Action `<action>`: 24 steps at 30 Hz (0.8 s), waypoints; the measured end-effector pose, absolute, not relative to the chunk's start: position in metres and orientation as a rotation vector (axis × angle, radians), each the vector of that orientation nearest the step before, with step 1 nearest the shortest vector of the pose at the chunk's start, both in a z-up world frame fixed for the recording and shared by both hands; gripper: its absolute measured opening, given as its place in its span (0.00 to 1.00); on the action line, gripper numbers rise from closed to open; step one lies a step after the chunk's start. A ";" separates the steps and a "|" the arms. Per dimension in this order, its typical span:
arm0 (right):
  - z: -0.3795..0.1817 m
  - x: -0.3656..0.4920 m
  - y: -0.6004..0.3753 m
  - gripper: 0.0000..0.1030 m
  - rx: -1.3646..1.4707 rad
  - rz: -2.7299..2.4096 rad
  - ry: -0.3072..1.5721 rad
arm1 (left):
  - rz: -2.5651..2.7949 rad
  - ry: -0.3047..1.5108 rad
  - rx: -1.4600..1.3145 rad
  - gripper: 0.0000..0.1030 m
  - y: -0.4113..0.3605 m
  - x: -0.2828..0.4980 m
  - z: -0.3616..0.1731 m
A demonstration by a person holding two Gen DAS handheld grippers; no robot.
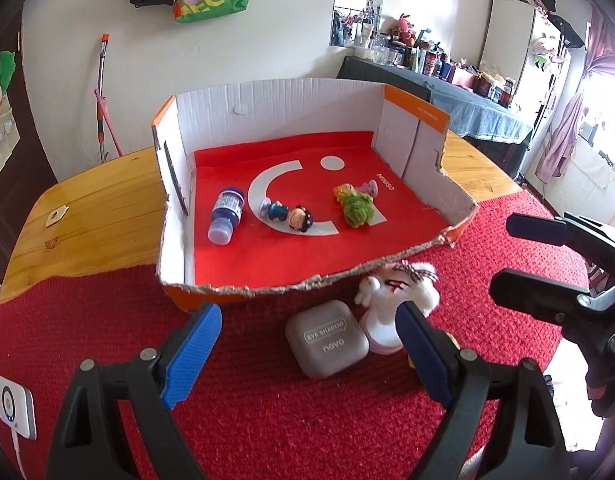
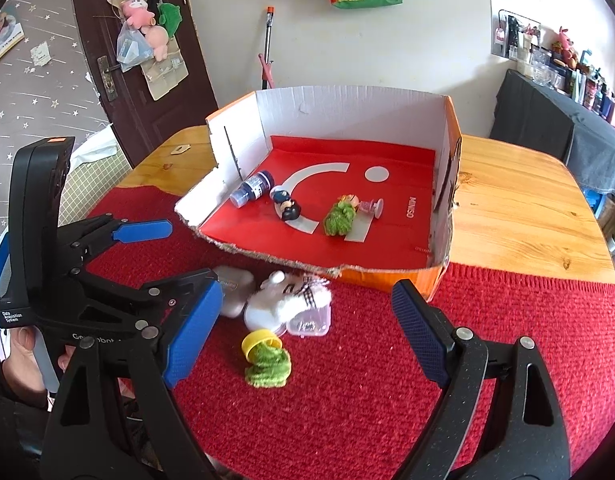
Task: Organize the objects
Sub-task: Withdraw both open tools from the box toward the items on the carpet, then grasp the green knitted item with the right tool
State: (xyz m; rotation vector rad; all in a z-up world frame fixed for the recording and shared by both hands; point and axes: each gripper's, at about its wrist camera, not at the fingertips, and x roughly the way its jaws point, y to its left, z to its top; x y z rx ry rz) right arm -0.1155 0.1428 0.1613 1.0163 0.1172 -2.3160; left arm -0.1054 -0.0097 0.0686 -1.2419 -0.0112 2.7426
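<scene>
A torn cardboard box (image 1: 175, 184) with a red liner holds a blue bottle (image 1: 226, 216), a dark-haired figurine (image 1: 287, 216) and a green knitted doll (image 1: 355, 206). On the red mat in front of it lie a grey eye-shadow case (image 1: 325, 338) and a white plush (image 1: 395, 292) resting on a pink-white jar (image 1: 383, 332). The right wrist view adds a clear small tub (image 2: 311, 320) and a green knit piece with a yellow cap (image 2: 267, 360). My left gripper (image 1: 307, 310) hangs open over the case. My right gripper (image 2: 307, 292) is open and empty beside it.
The box sits on a wooden table (image 1: 87, 220) partly covered by a red knitted mat (image 1: 267, 420). A small tan tag (image 1: 57, 216) lies on the wood at left. A white device (image 1: 15, 408) sits at the mat's left edge. A hand (image 2: 27, 344) holds the left gripper.
</scene>
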 end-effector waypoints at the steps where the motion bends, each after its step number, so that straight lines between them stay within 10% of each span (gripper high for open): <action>1: 0.160 -0.113 0.143 0.85 1.019 -2.314 0.116 | 2.742 -0.011 -1.243 0.88 -0.009 -0.103 0.068; 20: 0.125 -0.080 0.135 0.83 1.075 -2.275 0.212 | 2.717 -0.039 -1.322 0.88 -0.013 -0.087 0.040; 24: 0.116 -0.081 0.129 0.62 1.097 -2.256 0.234 | 2.713 -0.047 -1.331 0.88 -0.014 -0.088 0.034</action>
